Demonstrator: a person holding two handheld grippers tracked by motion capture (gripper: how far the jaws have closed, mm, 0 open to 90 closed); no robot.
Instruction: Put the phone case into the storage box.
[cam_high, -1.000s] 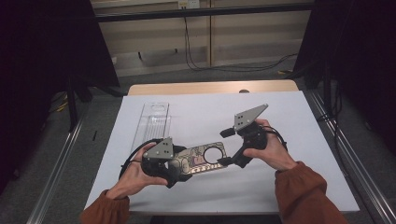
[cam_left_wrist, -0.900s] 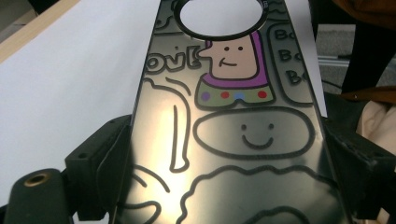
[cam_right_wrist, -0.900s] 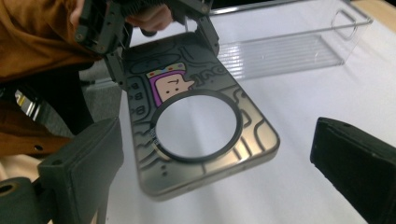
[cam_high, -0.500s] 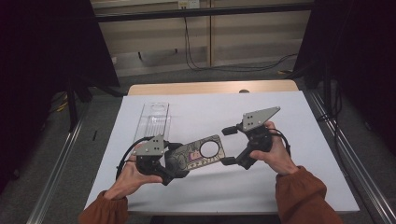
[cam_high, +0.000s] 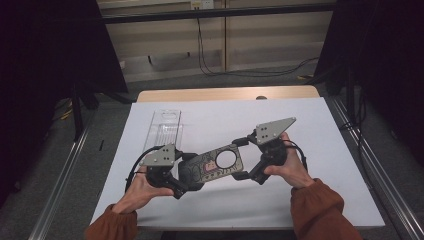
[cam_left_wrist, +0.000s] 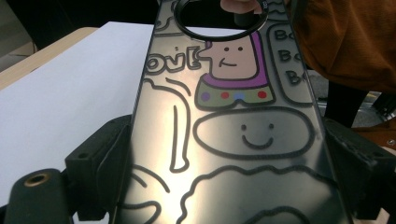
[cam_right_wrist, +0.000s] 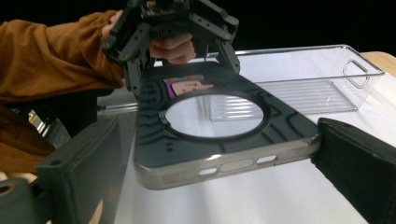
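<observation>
A dark phone case (cam_high: 212, 165) printed with cartoon figures and a round hole hangs level above the white table top (cam_high: 320, 145), between both grippers. My left gripper (cam_high: 189, 172) is shut on its left end; in the left gripper view the case (cam_left_wrist: 233, 140) spans the space between both jaws. My right gripper (cam_high: 241, 159) straddles the right end. In the right gripper view the case (cam_right_wrist: 187, 158) lies between the jaws: the right jaw meets a corner, and a thin gap shows at the left jaw. The left gripper (cam_right_wrist: 182, 70) grips the far end.
A clear plastic tray (cam_high: 167, 127) lies on the table behind the left gripper, and the same tray (cam_right_wrist: 327, 88) stands beyond the case in the right gripper view. Metal rails run along both sides of the table, with dark floor and cables behind.
My right gripper has come down and in from the right, and its jaws now stand around the case's right end. The left gripper has kept its hold, and the case has tilted slightly.
</observation>
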